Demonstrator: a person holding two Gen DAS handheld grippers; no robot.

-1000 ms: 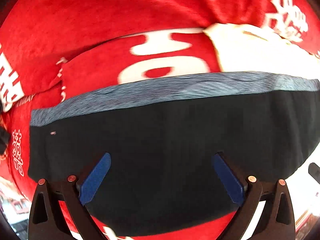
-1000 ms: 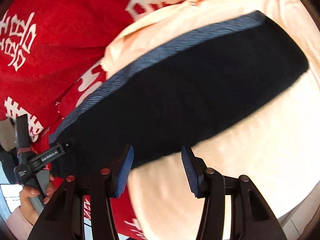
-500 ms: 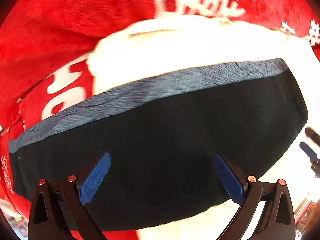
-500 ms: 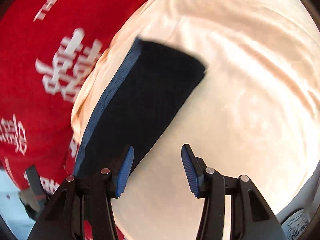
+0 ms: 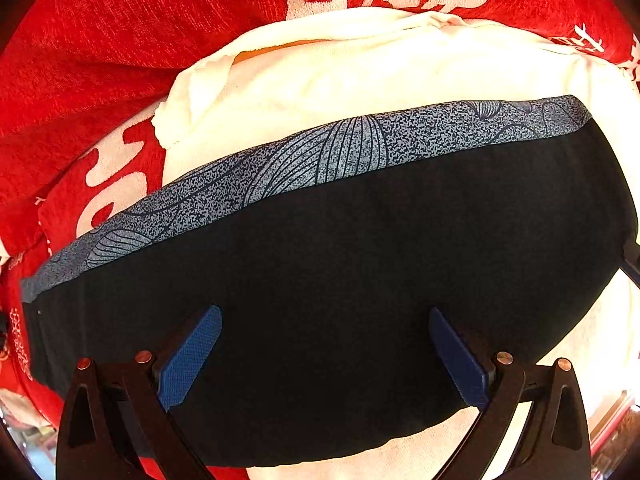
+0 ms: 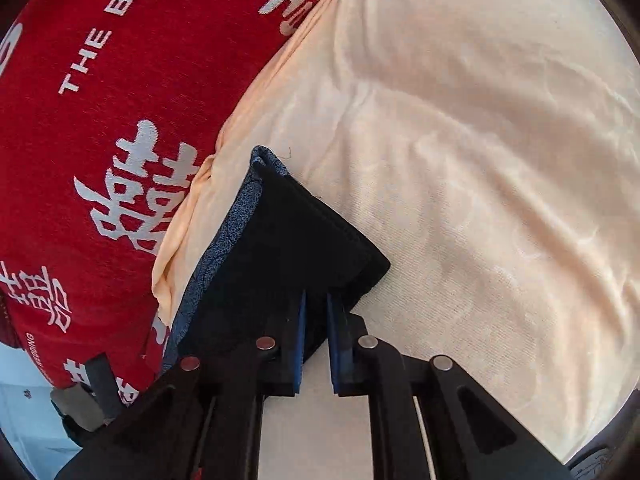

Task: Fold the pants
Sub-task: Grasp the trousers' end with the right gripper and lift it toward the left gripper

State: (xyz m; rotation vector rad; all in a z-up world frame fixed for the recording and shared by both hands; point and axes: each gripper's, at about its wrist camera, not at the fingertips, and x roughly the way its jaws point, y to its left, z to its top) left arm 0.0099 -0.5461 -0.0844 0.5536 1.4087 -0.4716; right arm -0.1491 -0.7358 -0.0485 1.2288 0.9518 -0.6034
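Observation:
The black pants (image 5: 340, 280) lie folded into a long strip, with a blue-grey patterned waistband (image 5: 320, 156) along the far edge. My left gripper (image 5: 324, 344) is open and hovers over the middle of the strip, holding nothing. My right gripper (image 6: 316, 308) is closed on the near end of the pants (image 6: 288, 240), with black cloth between its blue pads. The pants' end shows several stacked layers there.
The pants rest on a cream towel (image 6: 460, 160) spread over a red blanket with white lettering (image 6: 100, 120). The cream towel (image 5: 360, 80) and red blanket (image 5: 120, 60) fill the left wrist view too. The left gripper's handle (image 6: 88, 396) shows at lower left.
My right gripper has moved to the end of the pants and closed on it. My left gripper has stayed open and shifted slightly over the strip.

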